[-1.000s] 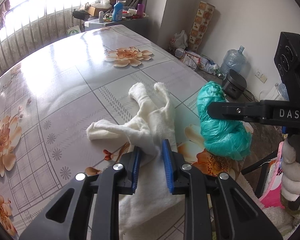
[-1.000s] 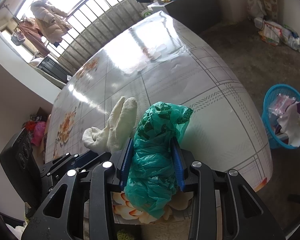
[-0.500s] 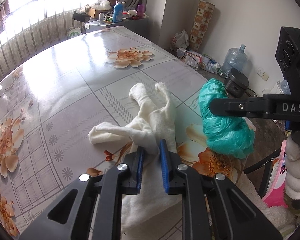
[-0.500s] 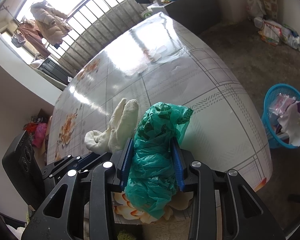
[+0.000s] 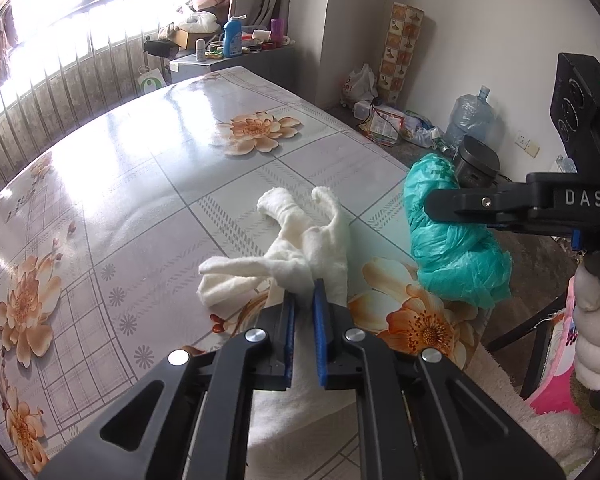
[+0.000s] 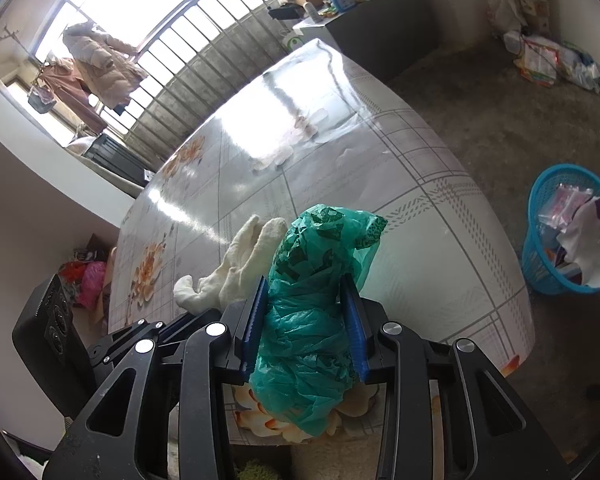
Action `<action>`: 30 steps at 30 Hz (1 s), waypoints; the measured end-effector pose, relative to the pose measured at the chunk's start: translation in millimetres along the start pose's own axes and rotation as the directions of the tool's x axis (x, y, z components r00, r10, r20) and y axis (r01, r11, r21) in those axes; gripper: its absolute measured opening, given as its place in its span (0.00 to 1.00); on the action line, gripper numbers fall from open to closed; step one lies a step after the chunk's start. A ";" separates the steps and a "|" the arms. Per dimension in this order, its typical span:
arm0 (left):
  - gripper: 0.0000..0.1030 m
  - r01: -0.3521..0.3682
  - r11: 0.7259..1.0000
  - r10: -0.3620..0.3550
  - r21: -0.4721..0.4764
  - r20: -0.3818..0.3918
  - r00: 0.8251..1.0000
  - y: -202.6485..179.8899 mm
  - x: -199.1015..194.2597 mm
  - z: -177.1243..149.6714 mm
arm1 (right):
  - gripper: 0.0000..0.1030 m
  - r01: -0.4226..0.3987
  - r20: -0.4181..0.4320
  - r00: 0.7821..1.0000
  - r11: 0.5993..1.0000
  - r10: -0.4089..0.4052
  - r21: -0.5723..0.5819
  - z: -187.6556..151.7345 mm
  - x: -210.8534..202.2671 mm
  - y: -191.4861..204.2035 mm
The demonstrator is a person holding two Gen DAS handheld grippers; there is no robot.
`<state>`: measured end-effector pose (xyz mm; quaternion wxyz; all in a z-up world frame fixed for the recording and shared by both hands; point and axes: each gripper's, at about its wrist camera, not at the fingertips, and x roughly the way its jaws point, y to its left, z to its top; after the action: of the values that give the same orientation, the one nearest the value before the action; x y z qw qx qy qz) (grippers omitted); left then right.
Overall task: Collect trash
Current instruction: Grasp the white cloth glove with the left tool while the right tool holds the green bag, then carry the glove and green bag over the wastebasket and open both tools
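White cloth [image 5: 300, 248]: soft, fuzzy, crumpled; sprawls on the flowered table [image 5: 140, 184] near its close edge; two twisted ends point away, a third juts left; its near part is pinched between blue pads [image 5: 319, 320]

Green plastic bag [image 6: 312, 300]: thin, translucent teal, scrunched into a long wad; sits upright between blue pads [image 6: 256, 312], clamped at its middle; the top flares loose, the bottom hangs crumpled over the table's edge; just right of the cloth, apart from it

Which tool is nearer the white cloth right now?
Left. The left tool is clamped on the white cloth at its near end. The right tool sits beside it, clamped on the green plastic bag.
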<state>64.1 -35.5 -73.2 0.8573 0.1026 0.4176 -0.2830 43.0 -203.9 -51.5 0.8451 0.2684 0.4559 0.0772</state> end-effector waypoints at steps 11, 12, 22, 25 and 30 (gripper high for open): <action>0.08 -0.021 0.999 0.019 0.029 0.060 0.998 -10.6 -26.4 6.7 | 0.33 -0.044 0.038 0.998 0.999 0.043 0.018 -3.1 -18.5 -5.5; 0.08 -0.022 0.999 0.019 0.030 0.070 0.997 -10.9 -30.6 7.4 | 0.33 -0.048 0.043 0.998 0.999 0.047 0.019 -3.2 -21.1 -5.2; 0.08 0.031 0.999 -0.033 0.023 0.125 0.992 -8.4 -64.4 19.9 | 0.33 -0.077 0.127 0.989 0.997 0.073 0.028 -11.5 -49.3 -7.6; 0.08 0.034 0.999 -0.038 0.027 0.134 0.990 -11.8 -70.1 27.2 | 0.33 -0.096 0.146 0.985 0.994 0.089 0.045 -11.0 -55.1 -13.5; 0.08 0.057 0.998 -0.060 0.023 0.140 0.988 -23.0 -72.9 39.9 | 0.33 -0.118 0.191 0.976 0.992 0.107 0.049 -10.5 -69.4 -25.2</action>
<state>41.5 -41.7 9.7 0.8750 0.0780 0.3562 -0.3184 -8.2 -247.2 -18.7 0.8702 0.3252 0.3602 0.0854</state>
